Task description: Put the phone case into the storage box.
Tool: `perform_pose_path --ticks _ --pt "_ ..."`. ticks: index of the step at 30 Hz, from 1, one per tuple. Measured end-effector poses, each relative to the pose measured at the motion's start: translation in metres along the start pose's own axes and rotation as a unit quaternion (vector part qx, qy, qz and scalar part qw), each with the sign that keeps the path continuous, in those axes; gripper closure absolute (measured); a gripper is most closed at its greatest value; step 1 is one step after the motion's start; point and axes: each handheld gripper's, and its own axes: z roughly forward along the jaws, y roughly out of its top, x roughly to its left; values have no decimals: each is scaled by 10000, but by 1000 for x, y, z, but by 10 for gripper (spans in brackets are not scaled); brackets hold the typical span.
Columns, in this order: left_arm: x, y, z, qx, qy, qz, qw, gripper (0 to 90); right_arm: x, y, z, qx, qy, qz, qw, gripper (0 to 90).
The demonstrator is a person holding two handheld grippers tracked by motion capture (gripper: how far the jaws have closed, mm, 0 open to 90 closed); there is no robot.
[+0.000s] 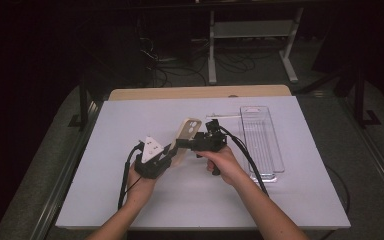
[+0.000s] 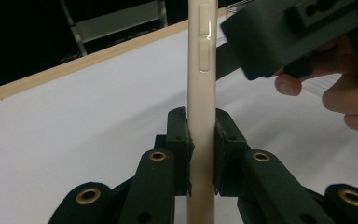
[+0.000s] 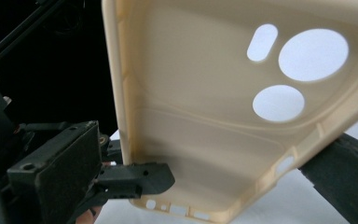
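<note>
beige phone case [image 1: 187, 136] held upright above white table [image 1: 130, 125], clamped in left gripper [image 1: 172, 150]; right gripper [image 1: 182, 143] at its edge, grip not clear.

Cream phone case [image 1: 187, 134] (plain), black hand-held gripper [image 1: 166, 155], white table [image 1: 130, 120]

phone case [image 3: 205, 116] top cut off, lower edge hidden by fingers [image 2: 179, 140]
</note>
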Motion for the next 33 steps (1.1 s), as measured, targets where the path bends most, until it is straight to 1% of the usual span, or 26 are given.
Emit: perform_pose_path --ticks 1,2,4,5,6,8,9,10,15,16,18,20,24,27,30,33 --pt "-1 0 0 -31 -15 -22 10000 790 -1 0 0 -55 -14 -61 10000 0" --pt "-1 0 0 30 -18 -6 10000 790 -1 0 0 -64 -11 -54 10000 0" --pt "-3 1 0 4 -33 -4 10000 791 -1 0 1 -68 -16 -24 10000 0" --pt "-4 0 0 -34 -41 10 10000 790 -1 0 1 -37 -26 38 10000 0" --pt "-4 0 0 -7 -50 28 10000 791 -1 -1 1 -50 -17 50 10000 0" --pt "-6 0 1 -45 -74 -90 9999 790 0 -1 2 -71 -44 80 9999 0" --pt "-7 0 1 -43 -82 -90 9999 791 -1 -1 3 -86 -52 86 9999 0" --pt "-7 0 1 25 -80 -4 10000 791 -1 -1 3 -93 -47 103 9999 0" --pt "-8 -1 1 5 -89 11 10000 790 -1 -2 4 -127 -87 158 9998 0" --pt "-9 -1 1 -4 -103 -23 9999 791 -1 -2 4 -132 -101 143 9998 0" --pt "-10 -1 1 -8 -119 -2 9999 790 -1 -2 4 -133 -113 183 9997 0" --pt "-10 -1 2 -28 -133 82 9999 790 -1 -2 4 -138 -119 178 9997 17" --pt "-12 -2 3 -27 -159 52 9999 790 -1 -2 3 -179 -145 171 9996 38" --pt "-13 -2 3 -28 -165 107 9998 789 -1 -1 2 -211 -149 206 9995 54" --pt "-14 -3 4 -7 -182 93 9998 788 -2 -1 2 -227 -177 166 9994 68" --pt "-14 -3 4 0 -192 66 9998 787 -2 -1 1 -210 -171 201 9994 77"
